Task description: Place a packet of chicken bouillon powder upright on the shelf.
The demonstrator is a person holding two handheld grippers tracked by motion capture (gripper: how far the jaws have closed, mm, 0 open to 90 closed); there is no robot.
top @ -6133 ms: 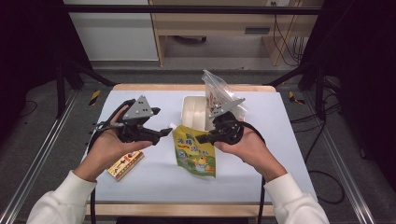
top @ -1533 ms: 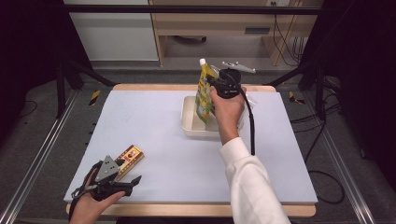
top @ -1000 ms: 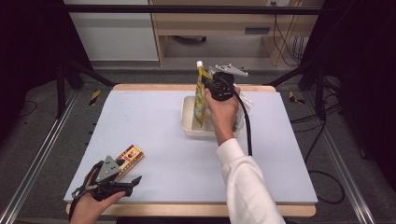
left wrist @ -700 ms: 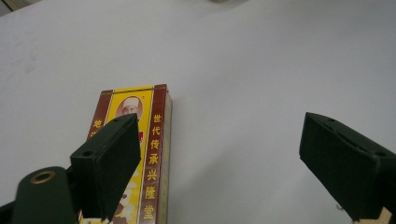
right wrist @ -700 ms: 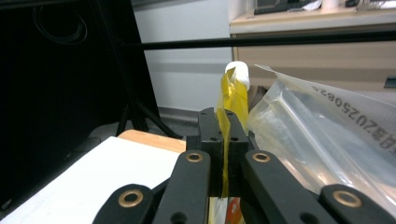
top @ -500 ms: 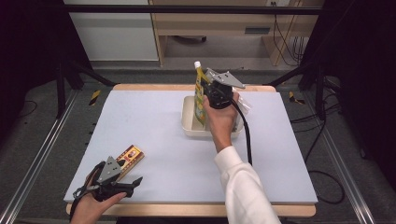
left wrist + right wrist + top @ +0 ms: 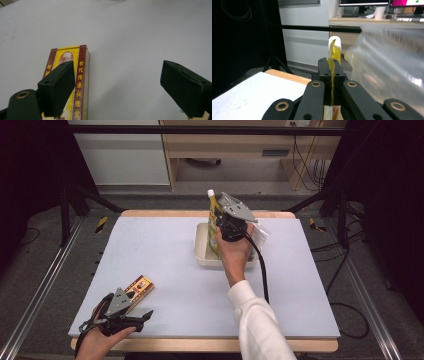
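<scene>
Pouch (image 7: pixel 214 227), pinched upright in our right tongs (image 7: pixel 226 226), has sunk lower into the tray (image 7: pixel 201 251) by the bench's far edge; left tongs (image 7: pixel 134 319) wait wide, release seems near

box (image 7: pixel 72 82): lower end cut off | clear bag (image 7: pixel 387 65): blurred (contents unreadable)

Bare tabletop (image 7: pixel 170 245) between box (image 7: pixel 138 288) and tray (image 7: pixel 201 251)

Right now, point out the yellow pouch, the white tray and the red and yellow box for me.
yellow pouch (image 7: pixel 214 227), high view, on its side below the cap.
white tray (image 7: pixel 201 251), high view, on its left wall.
red and yellow box (image 7: pixel 79 82), left gripper view, on its printed top face.
</scene>
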